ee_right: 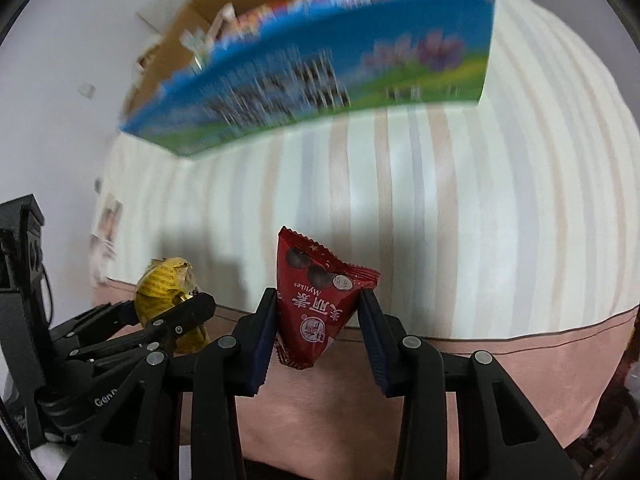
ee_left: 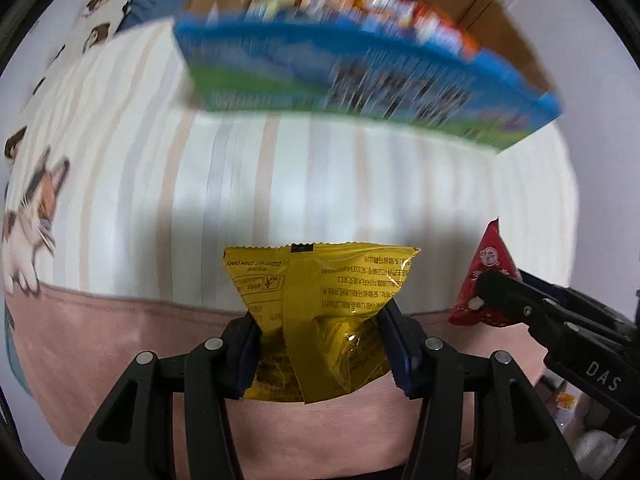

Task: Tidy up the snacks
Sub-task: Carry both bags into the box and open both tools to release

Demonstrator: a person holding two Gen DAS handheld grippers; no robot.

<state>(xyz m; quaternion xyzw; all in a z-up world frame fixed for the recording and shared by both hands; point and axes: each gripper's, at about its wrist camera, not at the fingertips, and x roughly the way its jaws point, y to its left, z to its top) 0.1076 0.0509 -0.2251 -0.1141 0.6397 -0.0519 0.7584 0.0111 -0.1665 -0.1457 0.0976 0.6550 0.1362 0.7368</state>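
My left gripper [ee_left: 320, 312] is shut on a yellow snack packet [ee_left: 320, 300], squeezed at its middle and lifted off the striped bedspread [ee_left: 320, 176]. My right gripper [ee_right: 318, 300] is shut on a red triangular snack packet [ee_right: 316, 300], also held above the cloth. In the left wrist view the red packet [ee_left: 486, 264] shows at the right edge between the right gripper's black fingers [ee_left: 504, 292]. The right wrist view has the yellow packet [ee_right: 168, 288] at the lower left inside the left gripper's fingers [ee_right: 188, 312]. A blue carton [ee_left: 360, 72] filled with several snack packs stands at the far side.
A brown cardboard box [ee_left: 496, 12] rises behind the blue carton [ee_right: 320, 68]. A pink band [ee_right: 480, 380] runs along the bedspread's near edge. A pillow with animal prints [ee_left: 100, 20] lies at the far left, and a white wall [ee_right: 60, 100] lies beyond the bed.
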